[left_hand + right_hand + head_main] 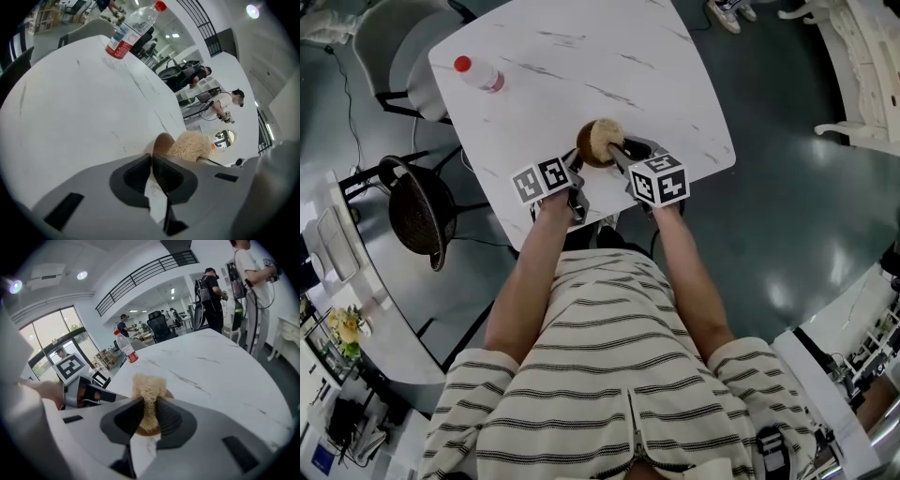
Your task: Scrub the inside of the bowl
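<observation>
A small brown bowl (586,141) stands near the front edge of the white marble table (581,66). A beige fibrous scrubber (605,137) sits in it. My left gripper (578,163) is shut on the bowl's left rim; in the left gripper view the jaws of the gripper (151,161) meet just below the brown bowl (161,143), with the scrubber (190,145) behind. My right gripper (619,150) is shut on the scrubber (149,387), which stands up between the jaws of the gripper (150,408) over the bowl (140,430).
A clear water bottle with a red cap (478,73) lies at the table's far left. A black wire chair (417,211) and a grey chair (394,47) stand left of the table. Several people (213,296) are beyond it.
</observation>
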Motion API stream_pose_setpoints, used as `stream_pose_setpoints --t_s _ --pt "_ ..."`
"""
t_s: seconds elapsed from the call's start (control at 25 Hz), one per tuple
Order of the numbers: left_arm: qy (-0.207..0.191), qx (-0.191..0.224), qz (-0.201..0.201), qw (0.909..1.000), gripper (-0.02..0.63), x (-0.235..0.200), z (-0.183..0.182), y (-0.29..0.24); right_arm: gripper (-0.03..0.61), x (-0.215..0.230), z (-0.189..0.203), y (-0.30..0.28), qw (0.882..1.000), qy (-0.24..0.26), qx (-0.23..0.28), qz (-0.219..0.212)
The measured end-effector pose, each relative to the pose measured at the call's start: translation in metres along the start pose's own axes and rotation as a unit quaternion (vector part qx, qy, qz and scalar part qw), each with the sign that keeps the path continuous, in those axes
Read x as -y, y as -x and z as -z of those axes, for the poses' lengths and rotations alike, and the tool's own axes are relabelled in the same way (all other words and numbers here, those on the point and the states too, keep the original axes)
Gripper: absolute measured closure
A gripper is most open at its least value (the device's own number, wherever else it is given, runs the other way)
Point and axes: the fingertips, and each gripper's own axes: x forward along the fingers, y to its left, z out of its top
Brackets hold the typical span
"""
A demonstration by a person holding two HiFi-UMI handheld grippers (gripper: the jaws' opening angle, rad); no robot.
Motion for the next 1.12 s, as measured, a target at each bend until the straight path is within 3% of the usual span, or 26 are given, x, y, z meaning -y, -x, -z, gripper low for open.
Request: stream_pose_setpoints --t_s 0.72,1.12 --pt "0.005 0.022 0.003 0.9997 0.551 -0.003 -0.002 0.020 0.494 -0.015 -0.018 0.025 0.999 0.001 0.049 0.000" --pt "-0.057 0.096 0.056 0.9922 0.569 0.057 -0.031 0.076 0.494 -0.034 -0.057 0.067 0.991 0.015 0.129 0.012"
